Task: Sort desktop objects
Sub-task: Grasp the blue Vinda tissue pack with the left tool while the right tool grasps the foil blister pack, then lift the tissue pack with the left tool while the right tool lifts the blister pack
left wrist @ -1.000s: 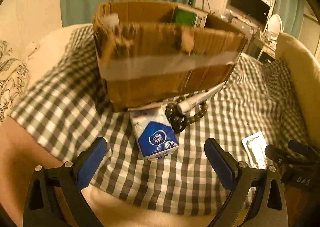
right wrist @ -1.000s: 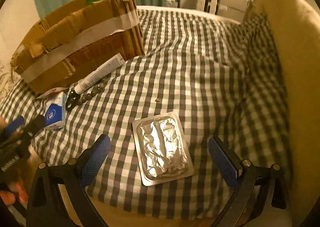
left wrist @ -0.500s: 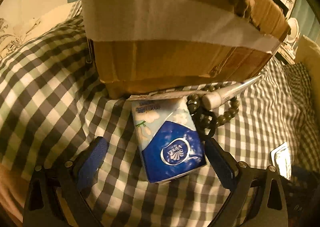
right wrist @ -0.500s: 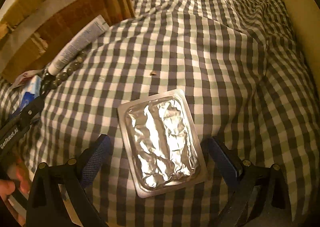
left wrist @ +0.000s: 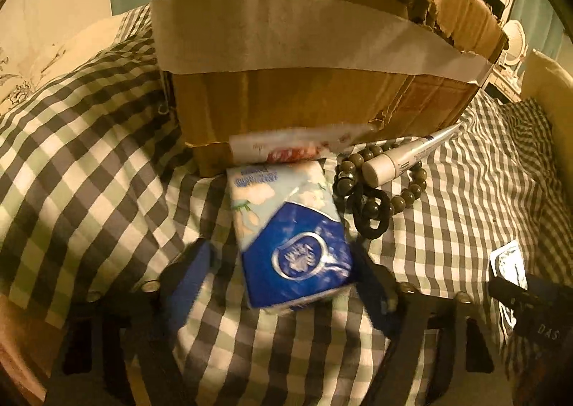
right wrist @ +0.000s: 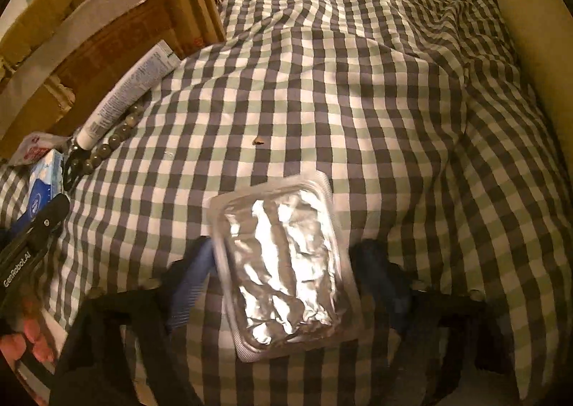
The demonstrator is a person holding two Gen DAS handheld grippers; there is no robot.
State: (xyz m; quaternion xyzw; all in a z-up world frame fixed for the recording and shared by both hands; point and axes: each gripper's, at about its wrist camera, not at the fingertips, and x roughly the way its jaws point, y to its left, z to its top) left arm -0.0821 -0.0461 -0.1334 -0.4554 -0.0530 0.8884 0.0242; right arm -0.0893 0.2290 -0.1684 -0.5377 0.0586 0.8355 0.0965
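Checked bedcover (right wrist: 322, 83): both jaws closing, left around tissue pack (left wrist: 292, 241), right around foil blister (right wrist: 286, 270).

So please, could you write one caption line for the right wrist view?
Right gripper closing around a foil blister pack on a checked cloth.

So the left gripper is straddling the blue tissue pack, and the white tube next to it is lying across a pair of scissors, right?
Not scissors. In the left wrist view the white tube lies across a bead bracelet. The rest holds: the left gripper straddles the blue tissue pack, its jaws closing around it.
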